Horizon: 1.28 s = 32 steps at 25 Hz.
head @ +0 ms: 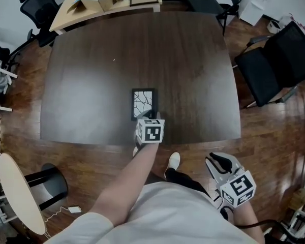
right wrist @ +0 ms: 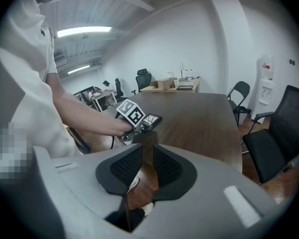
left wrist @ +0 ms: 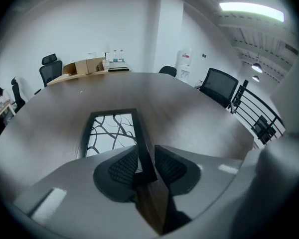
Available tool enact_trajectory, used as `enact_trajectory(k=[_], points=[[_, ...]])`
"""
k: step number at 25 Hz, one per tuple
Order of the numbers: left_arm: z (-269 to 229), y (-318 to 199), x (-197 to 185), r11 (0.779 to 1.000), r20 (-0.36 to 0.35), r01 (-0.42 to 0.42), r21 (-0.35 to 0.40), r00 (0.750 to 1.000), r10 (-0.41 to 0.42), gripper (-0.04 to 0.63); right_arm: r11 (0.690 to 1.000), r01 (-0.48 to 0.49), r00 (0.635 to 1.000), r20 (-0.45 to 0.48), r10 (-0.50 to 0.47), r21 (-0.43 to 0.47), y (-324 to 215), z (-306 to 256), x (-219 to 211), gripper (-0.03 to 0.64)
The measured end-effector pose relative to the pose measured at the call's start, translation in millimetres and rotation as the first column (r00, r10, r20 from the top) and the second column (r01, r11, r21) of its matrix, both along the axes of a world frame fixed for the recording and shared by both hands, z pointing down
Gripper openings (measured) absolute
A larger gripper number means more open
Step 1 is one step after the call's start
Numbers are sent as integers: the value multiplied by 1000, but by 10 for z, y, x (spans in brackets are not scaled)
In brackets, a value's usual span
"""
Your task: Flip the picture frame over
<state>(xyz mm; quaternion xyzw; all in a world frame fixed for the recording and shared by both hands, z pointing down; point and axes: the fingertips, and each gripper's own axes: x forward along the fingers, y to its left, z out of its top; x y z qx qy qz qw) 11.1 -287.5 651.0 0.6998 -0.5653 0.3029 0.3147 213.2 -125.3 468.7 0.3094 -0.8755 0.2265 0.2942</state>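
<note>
We are gripping the picture frame (head: 143, 103) as it is lying face up on the dark wooden table (head: 91, 75), close to the table's near edge, with its branch-pattern print showing. Our left hand-held gripper (head: 148, 115) is clamping the frame's right-hand rail near the corner closest to us; the left gripper view is showing the dark rail pinched between the two ribbed pads. Whether that corner is lifting off the table, we cannot tell. Our left forearm (head: 132, 177) is reaching out over the table's edge. Our right hand-held gripper (head: 218, 162) is hanging low at our side, well apart from the table and over the wooden floor (head: 264, 131), its jaws drawn close together and gripping nothing. A black office chair (head: 279, 60) is standing off the table's right side, and cardboard boxes (head: 86, 5) are sitting on a paler table beyond the far edge.
</note>
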Motion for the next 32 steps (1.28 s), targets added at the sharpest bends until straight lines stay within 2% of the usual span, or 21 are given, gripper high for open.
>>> enact_trajectory(k=[5,11,18,20,22,25,27,29,32], points=[[44,5,-29,1000,50,28,3,998,-28,81,1000,1,1000,-3,-1,-6,-49,50,71,69],[30,35,-31,999,17,45,12,999,-45,60,1000,-7,1000,4,7,-17,-95,74,112,67],[-109,53,-70,999,-61,33,37,998,-31,60,1000,-3,1000,-8,3,1,-170,48,58,67],[-178,77,-54,999,-103,28,41,994,-23,60,1000,1,1000,-8,-1,8,-189,32,16,67],[-289,80,-25,998,-174,26,52,985,-17,60,1000,5,1000,-5,-5,16,-215,6,-52,67],[-489,82,36,997,-323,30,65,946,-7,61,1000,14,1000,-4,-14,28,-245,-35,-176,67],[-609,94,67,997,-436,41,64,900,-9,61,999,17,1000,-4,-17,35,-252,-56,-261,67],[-709,99,87,997,-551,54,56,834,-14,61,999,19,1000,-6,-19,43,-252,-77,-357,67],[-822,110,74,997,-692,66,40,722,-20,61,999,19,1000,-16,-18,48,-229,-119,-506,67]])
